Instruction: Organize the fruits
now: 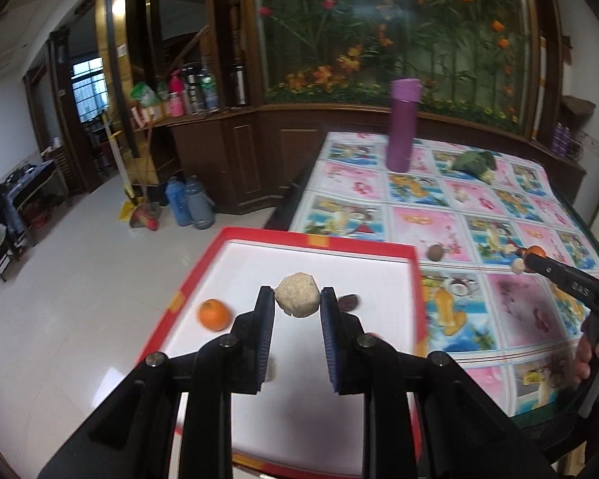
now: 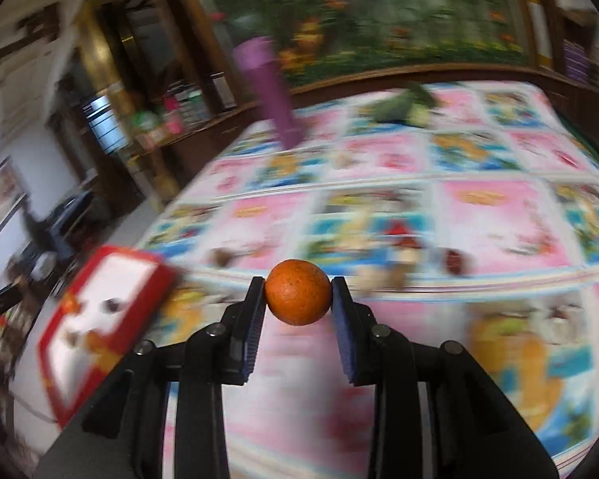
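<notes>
My left gripper (image 1: 296, 304) is shut on a rough beige lump of fruit (image 1: 297, 291), held above a white tray with a red rim (image 1: 319, 239). In the tray lie an orange (image 1: 213, 314) and a dark date-like fruit (image 1: 349, 302). My right gripper (image 2: 298, 285) is shut on a second orange (image 2: 298, 295) above the patterned tablecloth. The left wrist view shows that gripper (image 1: 528, 258) at the right with this orange (image 1: 536, 250) at its tip. The tray (image 2: 60, 311) lies to its left, blurred.
On the cloth stand a tall purple bottle (image 1: 403, 127) and a green leafy vegetable (image 1: 473, 163) at the back. A brown round fruit (image 1: 435, 252) and a small pale one (image 1: 518, 265) lie near the tray. The tray overhangs the table's left edge above a tiled floor.
</notes>
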The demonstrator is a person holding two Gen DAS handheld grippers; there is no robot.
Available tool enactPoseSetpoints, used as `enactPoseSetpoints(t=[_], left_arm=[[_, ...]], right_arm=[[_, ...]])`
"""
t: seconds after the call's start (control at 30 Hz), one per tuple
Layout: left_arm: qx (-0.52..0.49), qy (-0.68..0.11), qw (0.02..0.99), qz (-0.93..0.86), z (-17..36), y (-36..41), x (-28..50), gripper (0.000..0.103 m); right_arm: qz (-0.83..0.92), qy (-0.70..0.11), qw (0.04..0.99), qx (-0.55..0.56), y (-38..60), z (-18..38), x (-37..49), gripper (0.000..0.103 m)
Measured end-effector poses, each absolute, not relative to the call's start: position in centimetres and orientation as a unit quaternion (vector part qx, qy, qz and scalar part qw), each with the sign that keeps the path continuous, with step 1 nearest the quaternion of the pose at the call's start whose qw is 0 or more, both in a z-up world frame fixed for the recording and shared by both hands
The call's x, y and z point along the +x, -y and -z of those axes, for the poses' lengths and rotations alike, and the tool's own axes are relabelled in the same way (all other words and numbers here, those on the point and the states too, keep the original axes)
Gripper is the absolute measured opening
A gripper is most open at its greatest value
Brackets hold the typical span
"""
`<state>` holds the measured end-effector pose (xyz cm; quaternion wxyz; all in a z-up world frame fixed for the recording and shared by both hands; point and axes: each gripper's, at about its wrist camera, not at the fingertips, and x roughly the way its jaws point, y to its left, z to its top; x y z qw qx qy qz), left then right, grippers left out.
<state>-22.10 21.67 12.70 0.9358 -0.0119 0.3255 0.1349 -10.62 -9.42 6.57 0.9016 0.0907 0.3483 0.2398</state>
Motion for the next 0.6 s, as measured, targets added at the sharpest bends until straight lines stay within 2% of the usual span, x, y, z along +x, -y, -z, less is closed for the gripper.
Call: enactPoseSetpoints(t=[0.3, 0.6], left_arm=[[-0.041, -0.331, 0.926, -0.180, -11.3, -26.6, -24.5, 0.022], [-0.050, -0.379, 0.908, -0.174, -7.7, -28.5, -25.2, 0.022]], right_arm=[[-0.408, -0.327, 0.852, 0.031, -3.1, -11.1, -15.9, 0.035], [-0.482, -0.371, 0.793, -0.031, -11.6, -9.1, -19.1, 0.035]])
